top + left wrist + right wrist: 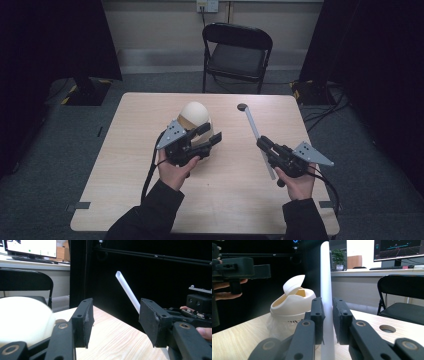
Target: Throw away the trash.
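Observation:
A small cream bin (194,116) with a swing lid stands mid-table; its lid is tipped partly open in the right gripper view (292,303). My left gripper (210,134) is open just right of the bin, nothing between its jaws (116,315); the bin's round side (22,317) sits at the left. My right gripper (262,142) is shut on a long white stick (254,127). The stick (326,277) rises between the pads and points up and away, and in the left gripper view the stick (127,291) slants against the dark background.
A round hole (242,106) pierces the table (130,150) near the stick's far end, also seen as a hole (387,328) past the right jaws. A black folding chair (237,47) stands behind the table. Dark curtains and stand bases flank both sides.

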Action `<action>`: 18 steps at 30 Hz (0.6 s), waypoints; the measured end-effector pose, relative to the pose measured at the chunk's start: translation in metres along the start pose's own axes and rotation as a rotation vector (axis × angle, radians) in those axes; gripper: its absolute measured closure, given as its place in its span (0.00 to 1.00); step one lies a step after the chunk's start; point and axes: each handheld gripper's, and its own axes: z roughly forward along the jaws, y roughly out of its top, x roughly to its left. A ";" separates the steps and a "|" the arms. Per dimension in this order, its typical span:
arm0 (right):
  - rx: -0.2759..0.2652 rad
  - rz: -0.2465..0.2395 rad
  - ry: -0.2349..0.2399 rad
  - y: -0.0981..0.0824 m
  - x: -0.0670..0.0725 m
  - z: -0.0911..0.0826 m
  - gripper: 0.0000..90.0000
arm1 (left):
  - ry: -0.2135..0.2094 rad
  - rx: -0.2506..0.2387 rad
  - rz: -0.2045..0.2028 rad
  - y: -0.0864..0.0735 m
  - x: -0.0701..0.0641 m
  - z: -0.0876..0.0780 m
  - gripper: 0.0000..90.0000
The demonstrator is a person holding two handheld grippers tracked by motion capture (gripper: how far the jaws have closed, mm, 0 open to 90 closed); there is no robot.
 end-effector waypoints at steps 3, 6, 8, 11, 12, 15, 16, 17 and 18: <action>-0.002 0.001 0.006 0.000 0.001 0.000 0.89 | -0.005 -0.006 -0.009 0.002 -0.002 0.007 0.51; -0.002 0.001 0.009 -0.001 0.001 0.001 0.89 | -0.019 -0.011 -0.022 0.002 -0.003 0.014 0.51; -0.001 0.002 0.013 -0.001 0.002 0.001 0.89 | -0.022 -0.005 -0.022 0.002 -0.004 0.019 0.52; 0.001 -0.001 0.022 -0.002 0.003 0.001 0.89 | -0.028 0.005 -0.022 -0.001 -0.007 0.027 0.53; 0.001 -0.001 0.022 -0.002 0.003 0.001 0.89 | -0.031 0.010 -0.023 -0.001 -0.007 0.029 0.53; -0.001 -0.002 0.028 -0.003 0.004 0.002 0.89 | -0.032 0.013 -0.032 -0.003 -0.008 0.036 0.54; 0.000 -0.001 0.031 -0.003 0.004 0.002 0.89 | -0.033 0.014 -0.035 -0.003 -0.009 0.039 0.54; 0.000 -0.002 0.033 -0.003 0.004 0.002 0.89 | -0.037 0.017 -0.035 -0.004 -0.009 0.041 0.54; 0.001 -0.001 0.037 -0.003 0.005 0.003 0.89 | -0.038 0.016 -0.041 -0.004 -0.010 0.043 0.55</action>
